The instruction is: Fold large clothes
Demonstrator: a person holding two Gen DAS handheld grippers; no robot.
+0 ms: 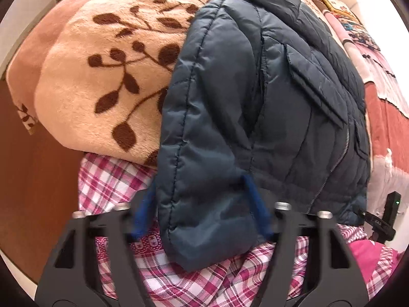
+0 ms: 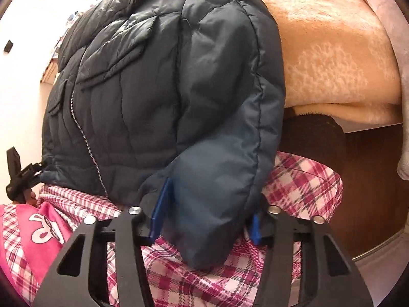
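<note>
A dark navy quilted jacket (image 1: pixel 281 97) lies zipped, front up, across a peach blanket and a pink plaid sheet. In the left wrist view, one of its puffy sleeves (image 1: pixel 204 179) hangs toward me. My left gripper (image 1: pixel 199 186) is shut on it, with the blue pads (image 1: pixel 255 204) pressing both sides near the cuff. In the right wrist view the jacket (image 2: pixel 133 89) fills the middle, and its other sleeve (image 2: pixel 217 179) sits in my right gripper (image 2: pixel 212 199). Those blue pads (image 2: pixel 159 207) squeeze it too, though the far pad is mostly hidden by fabric.
A peach blanket with brown leaves (image 1: pixel 102 81) is piled behind the jacket. The pink plaid sheet (image 1: pixel 204 281) lies under the cuffs, with pink cloth (image 2: pixel 30 230) beside it. A black device with a green light (image 1: pixel 391 204) sits at the jacket's hem corner. Brown wooden furniture (image 2: pixel 370 179) borders the bed.
</note>
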